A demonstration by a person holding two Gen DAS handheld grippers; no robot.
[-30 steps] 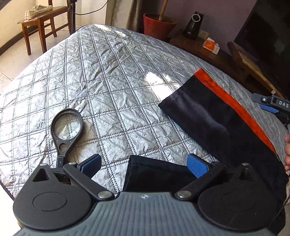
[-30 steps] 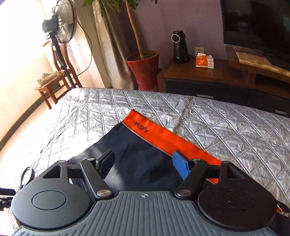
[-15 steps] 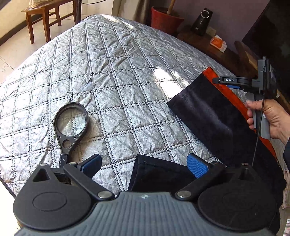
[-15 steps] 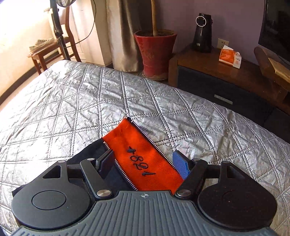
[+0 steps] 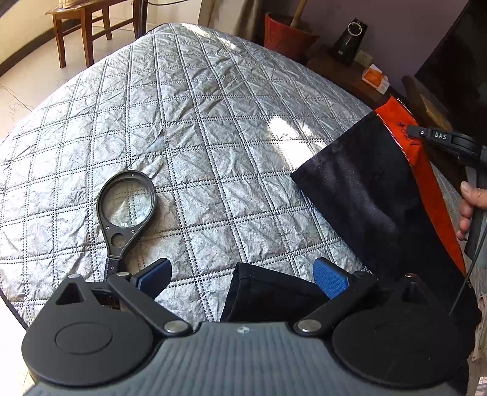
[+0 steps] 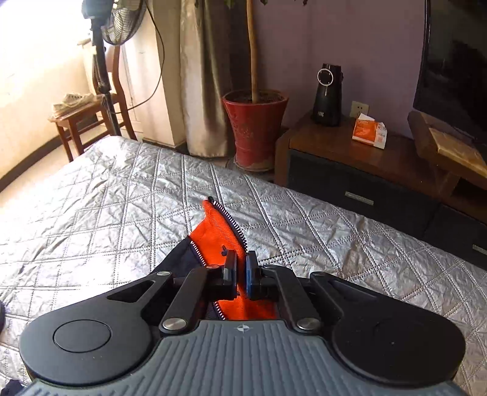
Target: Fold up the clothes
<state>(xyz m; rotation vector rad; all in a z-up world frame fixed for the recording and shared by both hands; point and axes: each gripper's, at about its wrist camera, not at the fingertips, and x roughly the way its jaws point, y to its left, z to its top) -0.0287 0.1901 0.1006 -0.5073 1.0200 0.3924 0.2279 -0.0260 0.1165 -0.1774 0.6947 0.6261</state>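
Observation:
A dark navy garment (image 5: 365, 189) with an orange zippered strip (image 5: 426, 176) lies on the right side of the silver quilted bed (image 5: 197, 121). My left gripper (image 5: 242, 268) hovers open over the garment's near dark corner, its fingers astride the corner without pressing on it. In the left wrist view my right gripper (image 5: 426, 134), held by a hand, sits at the far orange corner. In the right wrist view the right gripper (image 6: 240, 265) has jaws closing, and the pads pinch the orange strip (image 6: 219, 234), whose tip stands up off the quilt (image 6: 121, 198).
A black magnifying glass (image 5: 126, 204) lies on the quilt left of my left gripper. Beyond the bed stand a wooden chair (image 6: 79, 121), a fan (image 6: 118, 18), a red plant pot (image 6: 255, 128), and a dark cabinet (image 6: 365, 170) with a TV (image 6: 456, 67).
The right gripper slid along the garment to its far orange corner and its jaws went from wide open to pinched on the strip. The left gripper stayed put, open.

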